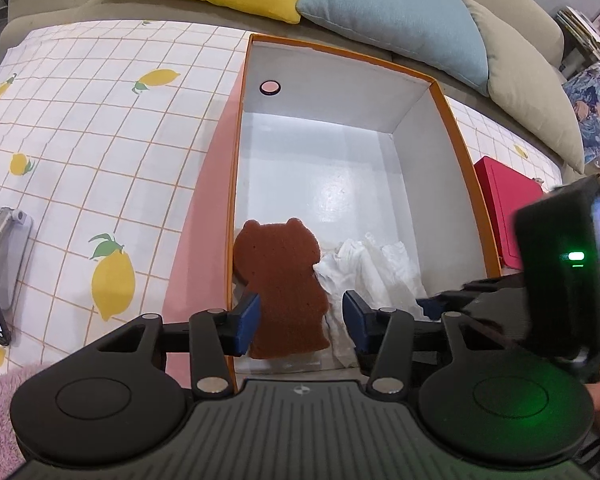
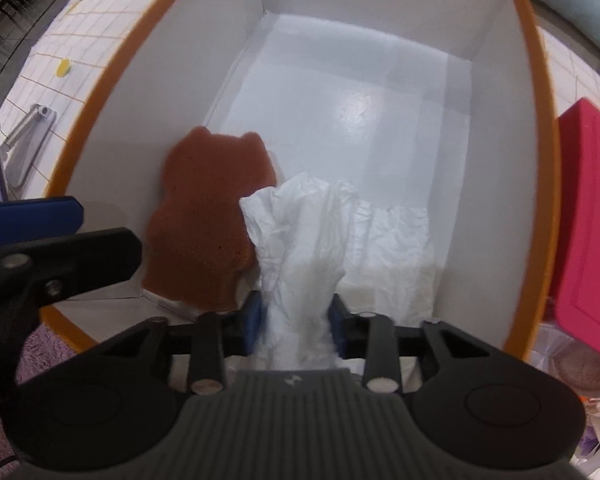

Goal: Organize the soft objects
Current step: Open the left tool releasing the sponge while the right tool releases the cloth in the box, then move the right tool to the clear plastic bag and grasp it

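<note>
Left wrist: left gripper point(image 1: 300, 316) released over the orange-rimmed box point(image 1: 456, 128), bear-shaped brown sponge point(image 1: 284, 284) lying loose between its fingers.

Right wrist: right gripper point(image 2: 296, 322) straddles the white cloth point(image 2: 312, 248); grip unclear. Sponge just left.

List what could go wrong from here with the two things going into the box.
1. The white cloth is still bunched between the right hand-held gripper pads; lifting away could drag it back out of the box.
2. The brown bear-shaped sponge leans against the box's left wall, and the open left hand-held gripper hangs right over it; a nudge could topple it.
</note>
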Available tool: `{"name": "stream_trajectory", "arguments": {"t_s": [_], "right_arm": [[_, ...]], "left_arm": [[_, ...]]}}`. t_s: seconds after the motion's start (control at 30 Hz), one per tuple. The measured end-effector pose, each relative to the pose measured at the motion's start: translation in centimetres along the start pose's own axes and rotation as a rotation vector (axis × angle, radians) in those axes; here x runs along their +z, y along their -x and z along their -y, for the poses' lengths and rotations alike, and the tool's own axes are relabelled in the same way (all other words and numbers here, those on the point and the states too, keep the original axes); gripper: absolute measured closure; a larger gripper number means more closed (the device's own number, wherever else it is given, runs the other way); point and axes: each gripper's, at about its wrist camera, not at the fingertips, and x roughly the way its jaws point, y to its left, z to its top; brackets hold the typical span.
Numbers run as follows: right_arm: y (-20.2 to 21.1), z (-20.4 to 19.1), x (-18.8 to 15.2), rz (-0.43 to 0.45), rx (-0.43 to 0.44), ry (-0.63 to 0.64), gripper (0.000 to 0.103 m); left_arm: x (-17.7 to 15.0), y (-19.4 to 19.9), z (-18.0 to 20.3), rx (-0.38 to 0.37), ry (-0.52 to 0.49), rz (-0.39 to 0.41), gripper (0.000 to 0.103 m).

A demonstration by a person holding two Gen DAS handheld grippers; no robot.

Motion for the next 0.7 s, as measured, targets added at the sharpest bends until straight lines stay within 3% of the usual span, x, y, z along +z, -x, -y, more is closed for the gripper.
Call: {"name": "stream_trajectory", "arguments": {"t_s": [0.2, 0.37, 0.57, 0.7], "right_arm": [[4.4, 0.2, -1.3, 0.113, -0.067, 0.067, 0.042], [8.3, 1.1, -3.6, 0.227, -0.135, 0.089, 0.038], [12.9, 3.3, -7.6, 0.385, -0.118, 0.005, 0.034], [14.9, 4.9, -11.3, 0.496, -0.139, -0.079, 0.031]], "left_arm": [[-0.4, 1.6, 1.0, -0.007, -0.02, 0.08, 0.046], [-1.3, 3.3, 3.0, -0.036, -0.094, 0.172, 0.046], [-2.6, 4.9, 5.4, -0.067, -0.162, 0.272, 0.046], [-3.9, 5.6, 7.2, -0.132, -0.204, 0.332, 0.046]]}}
